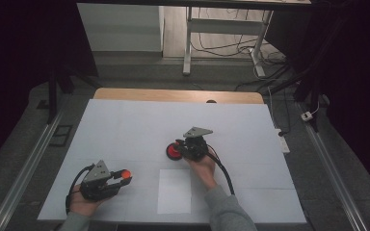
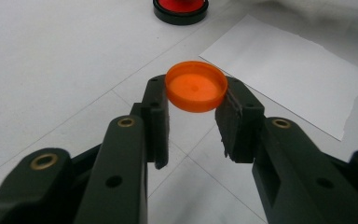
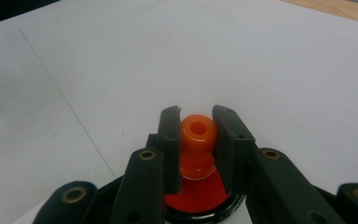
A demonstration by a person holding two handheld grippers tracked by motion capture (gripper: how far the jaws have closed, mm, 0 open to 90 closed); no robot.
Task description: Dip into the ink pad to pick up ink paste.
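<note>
An orange cap is clamped between the two black jaws of the left gripper, its open hollow side turned toward that gripper's camera; it is held clear of the white table cover. In the high view the left gripper is seen at the near left of the table, carried in the left hand, with the cap showing as a small orange spot at its tips.

The right gripper is clenched on the orange neck of a small bottle, whose round mouth is open and faces upward between the pads. Below the neck, the red body of the bottle and a black round base are seen, resting on the table cover. In the high view the right gripper is placed near the middle of the table, held by the right hand, and the red-and-black base is seen just to its left, at the jaw tips.

A white sheet of paper is laid flat on the cover between the two hands, nearer the person. The cap and the bottle are kept well apart. The bare wooden edge of the table is visible at the far side.
</note>
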